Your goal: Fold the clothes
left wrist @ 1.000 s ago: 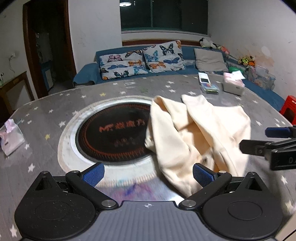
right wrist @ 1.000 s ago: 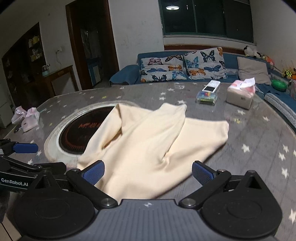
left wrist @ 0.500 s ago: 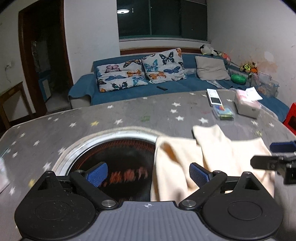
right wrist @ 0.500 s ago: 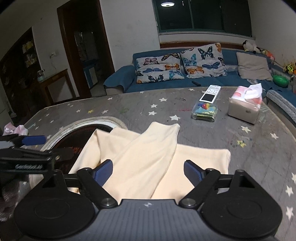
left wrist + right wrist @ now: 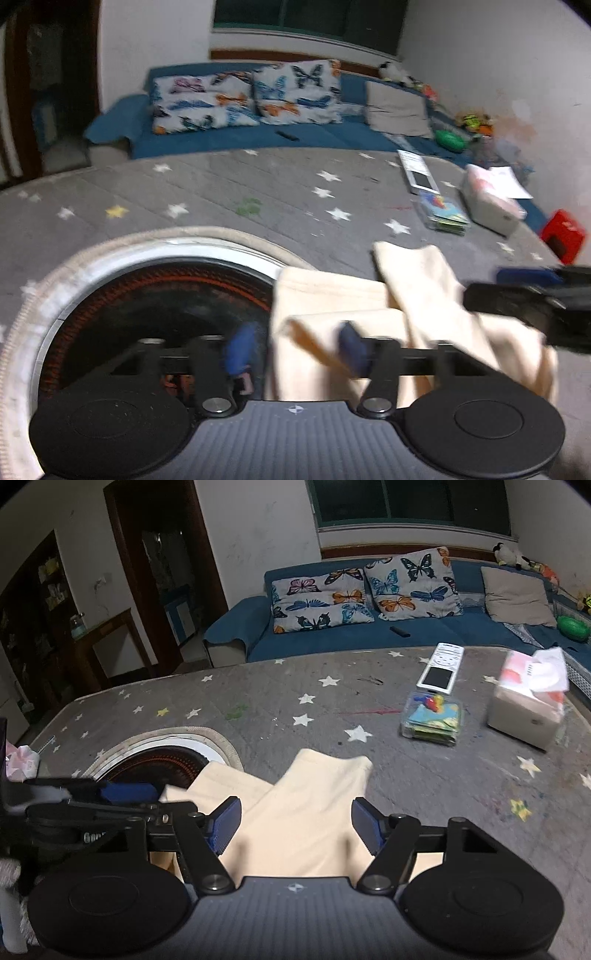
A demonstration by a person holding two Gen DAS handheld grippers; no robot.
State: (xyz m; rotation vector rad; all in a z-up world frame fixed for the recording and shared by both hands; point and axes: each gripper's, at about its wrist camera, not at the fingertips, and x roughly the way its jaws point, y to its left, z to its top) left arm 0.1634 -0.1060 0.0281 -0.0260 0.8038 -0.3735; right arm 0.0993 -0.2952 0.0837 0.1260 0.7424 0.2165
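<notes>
Left gripper (image 5: 295, 347): jaws apart, blue pads either side of the near edge of the cream garment (image 5: 369, 317); fabric lies between them but no pad is seen pressing it. This view is motion-blurred. Under its left finger sits the round dark hotplate inset (image 5: 155, 295) with its pale rim.

Right gripper (image 5: 297, 827): jaws apart, garment (image 5: 306, 812) spread in the gap between the pads, running out forward from the gripper. No clamp visible. The left gripper appears at the left of this view (image 5: 110, 801), just beside the garment's left edge; the right gripper shows at the right of the left view (image 5: 524, 299), over the garment's right part.

Garment is bunched in overlapping folds on the grey star-print table (image 5: 258, 701), its left part overlapping the hotplate rim.

Farther ahead and right of the right gripper: clear box with colourful contents (image 5: 432, 720), white remote (image 5: 441, 668) just behind it, tissue box (image 5: 528, 709) to the right. Beyond the table: blue sofa (image 5: 369, 635) with butterfly cushions (image 5: 362, 590).
</notes>
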